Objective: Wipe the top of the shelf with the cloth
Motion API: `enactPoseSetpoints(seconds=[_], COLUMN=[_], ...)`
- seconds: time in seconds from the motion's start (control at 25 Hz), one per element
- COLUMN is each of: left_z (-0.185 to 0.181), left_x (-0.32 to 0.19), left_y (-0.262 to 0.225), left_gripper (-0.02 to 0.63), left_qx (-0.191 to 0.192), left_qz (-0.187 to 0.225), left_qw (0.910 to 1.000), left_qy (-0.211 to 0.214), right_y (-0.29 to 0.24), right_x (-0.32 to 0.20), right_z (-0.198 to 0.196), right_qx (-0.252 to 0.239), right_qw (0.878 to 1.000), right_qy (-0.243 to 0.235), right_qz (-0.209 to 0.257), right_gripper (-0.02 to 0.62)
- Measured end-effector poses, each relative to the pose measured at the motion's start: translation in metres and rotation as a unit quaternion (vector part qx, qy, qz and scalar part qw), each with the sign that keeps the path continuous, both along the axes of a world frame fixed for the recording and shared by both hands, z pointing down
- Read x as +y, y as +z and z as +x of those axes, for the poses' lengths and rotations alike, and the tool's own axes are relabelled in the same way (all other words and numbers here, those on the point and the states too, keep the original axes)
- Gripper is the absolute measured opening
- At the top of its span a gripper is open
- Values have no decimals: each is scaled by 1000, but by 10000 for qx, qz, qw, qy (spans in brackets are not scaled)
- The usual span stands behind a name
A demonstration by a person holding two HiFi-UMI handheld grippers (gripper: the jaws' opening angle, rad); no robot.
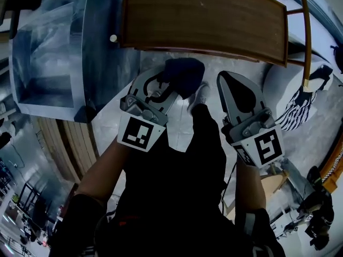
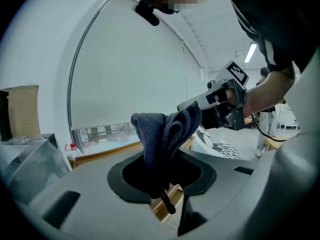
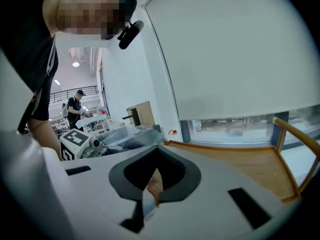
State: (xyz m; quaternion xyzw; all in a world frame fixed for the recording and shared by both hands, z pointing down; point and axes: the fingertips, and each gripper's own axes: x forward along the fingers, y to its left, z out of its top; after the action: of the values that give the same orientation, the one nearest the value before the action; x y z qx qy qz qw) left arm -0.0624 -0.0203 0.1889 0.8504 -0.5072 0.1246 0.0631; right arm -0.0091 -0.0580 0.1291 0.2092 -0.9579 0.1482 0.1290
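Dark blue cloth (image 1: 183, 74) clamped in left gripper (image 1: 164, 88) jaws, near wooden shelf (image 1: 203, 15) top; right gripper (image 1: 229, 78) alongside, jaws closed, empty. Black-and-white square markers (image 1: 140, 134) on both.

We find no words, numbers or brands that can be read. The only signs are black-and-white square markers. In the head view the left marker (image 1: 140, 134) is on the left gripper (image 1: 169, 87), lower left of centre, and the right marker (image 1: 267, 146) is on the right gripper (image 1: 228, 82), lower right of centre. A red sticker (image 3: 172, 132), left of centre in the right gripper view, is too small for us to read.
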Motion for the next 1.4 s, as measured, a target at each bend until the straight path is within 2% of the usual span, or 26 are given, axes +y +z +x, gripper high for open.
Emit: enactPoseSetpoints(seconds=[0.28, 0.6, 0.88, 1.12, 1.4], left_z=[-12, -19, -24, -22, -22], left_x=[14, 10, 7, -5, 0], left_y=[-43, -108, -151, -200, -216], left_gripper=[130, 130, 130, 130, 130], left_qx=[-152, -409, -470, -632, -609], left_qz=[-99, 245, 392, 779, 889], left_qw=[9994, 9982, 9965, 9930, 9921], left_qy=[-280, -371, -578, -616, -641], right_y=[-35, -78, -115, -137, -156], right_x=[9, 13, 16, 22, 25], right_z=[-5, -8, -7, -6, -7], right_qx=[125, -52, -194, -298, -356], right_qw=[9995, 9991, 9988, 9983, 9979], right_qy=[-285, -414, -443, -464, -447], right_qz=[-59, -13, 91, 164, 298], right_gripper=[3, 3, 3, 3, 3])
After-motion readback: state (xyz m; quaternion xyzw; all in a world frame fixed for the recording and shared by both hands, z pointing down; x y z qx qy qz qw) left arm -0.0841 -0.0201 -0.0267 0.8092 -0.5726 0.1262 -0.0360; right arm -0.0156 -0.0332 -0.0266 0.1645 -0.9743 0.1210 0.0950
